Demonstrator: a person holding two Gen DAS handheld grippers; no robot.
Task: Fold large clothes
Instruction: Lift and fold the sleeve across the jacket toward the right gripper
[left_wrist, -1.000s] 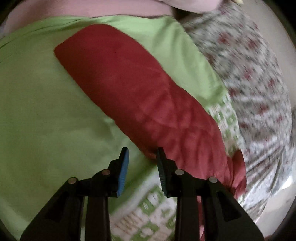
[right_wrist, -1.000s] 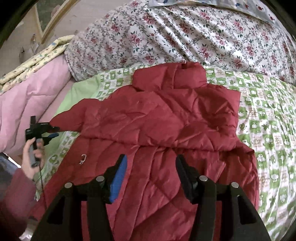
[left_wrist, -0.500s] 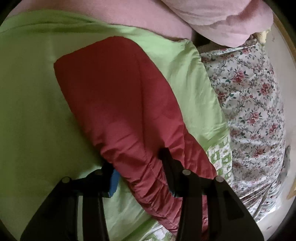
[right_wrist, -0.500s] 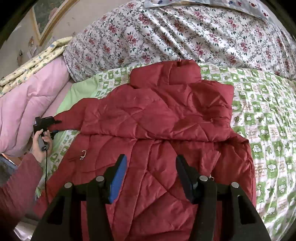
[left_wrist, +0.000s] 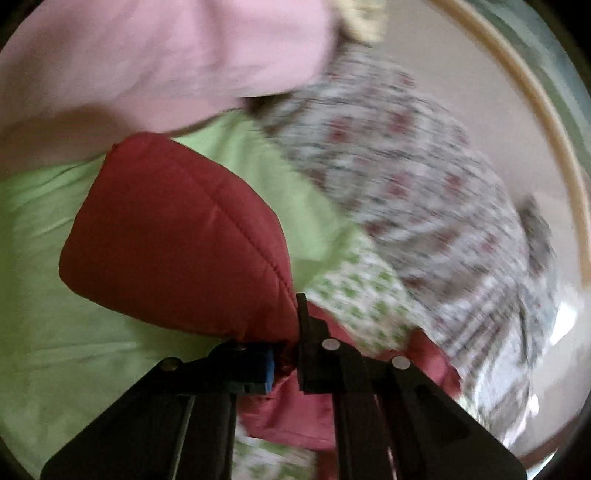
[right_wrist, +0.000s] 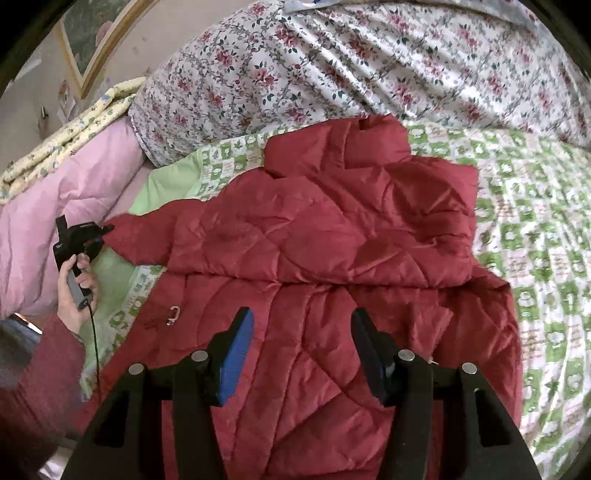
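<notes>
A red quilted jacket (right_wrist: 332, 240) lies spread on the bed, collar at the far end. One sleeve is folded across its chest. Its other sleeve (left_wrist: 177, 240) sticks out to the left, and my left gripper (left_wrist: 286, 354) is shut on the cuff end, holding it raised above the green sheet. In the right wrist view the left gripper (right_wrist: 94, 236) shows small at the sleeve tip, held by a person's hand (right_wrist: 74, 295). My right gripper (right_wrist: 301, 354) hovers open over the jacket's lower body with nothing between its fingers.
A pink quilt (right_wrist: 48, 221) is piled at the left and a floral quilt (right_wrist: 332, 55) runs along the far side. The green-and-white checked sheet (right_wrist: 535, 221) shows to the right. A framed picture (right_wrist: 92, 48) hangs on the wall. A metal zip pull (right_wrist: 173, 314) lies on the jacket.
My left gripper closed around the sleeve cuff and lifted it off the sheet, tilting as it rose. The right gripper stayed where it was.
</notes>
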